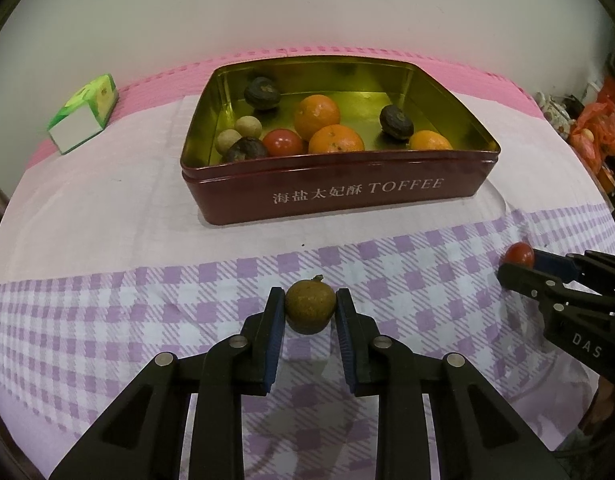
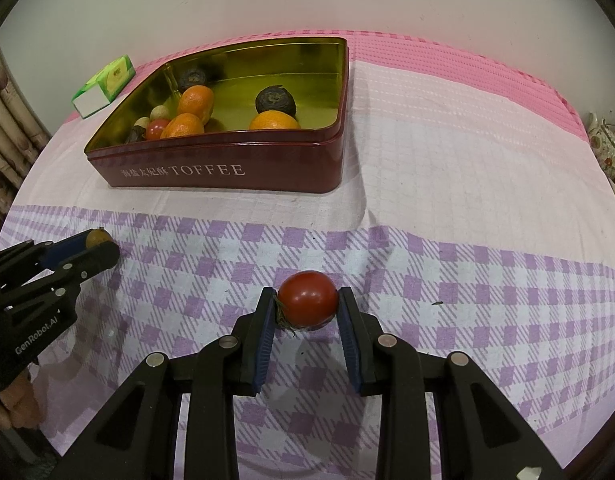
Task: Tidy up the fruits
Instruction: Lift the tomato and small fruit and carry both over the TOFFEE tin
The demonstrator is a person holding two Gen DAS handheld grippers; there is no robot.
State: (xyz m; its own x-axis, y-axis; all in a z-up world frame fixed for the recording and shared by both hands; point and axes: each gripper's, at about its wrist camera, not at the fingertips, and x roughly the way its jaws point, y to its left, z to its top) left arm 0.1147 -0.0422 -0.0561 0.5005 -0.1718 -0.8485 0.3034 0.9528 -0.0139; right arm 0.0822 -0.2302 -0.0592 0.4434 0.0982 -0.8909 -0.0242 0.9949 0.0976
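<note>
Left wrist view, entries left to right.

Item: green-and-white carton (image 1: 83, 114). Far beyond the fingers, off to their left. Not part of the step; leave it.

Item: toffee tin (image 1: 339, 196). Lidless, dark red wall, gold inside, standing well ahead of the fingertips on the pink cloth. Holds oranges, a red tomato, two pale round fruits and three dark wrinkled ones. Judged to be the destination.

Item: left gripper (image 1: 310, 312). Closed down onto a brownish-green round fruit (image 1: 310, 306), blue pads touching both its flanks near the fingertips. The fruit appears to sit at or just above the checked cloth (image 1: 107, 320); which one cannot be told.

Item: right gripper (image 1: 525, 266). At the right edge, clamped on a red tomato (image 1: 518, 255).

Right wrist view, the same order.

Item: left gripper (image 2: 101, 246). Low left, the brownish fruit showing at its tip; fingers of a hand (image 2: 15, 408) below it.

Item: right gripper (image 2: 308, 300). Pads pressed on the tomato (image 2: 308, 299) at its widest part, stalk end against the left pad. Tin (image 2: 227, 172) ahead and to the left of these fingers.

Handling note, as a judgement: both grips look centred, so lift straight up first. Carry each fruit clear over the near wall. The tomato is soft, so add no more squeeze. Release low over bare gold floor, away from the clustered fruit. Move one hand at a time to keep the grippers apart.
</note>
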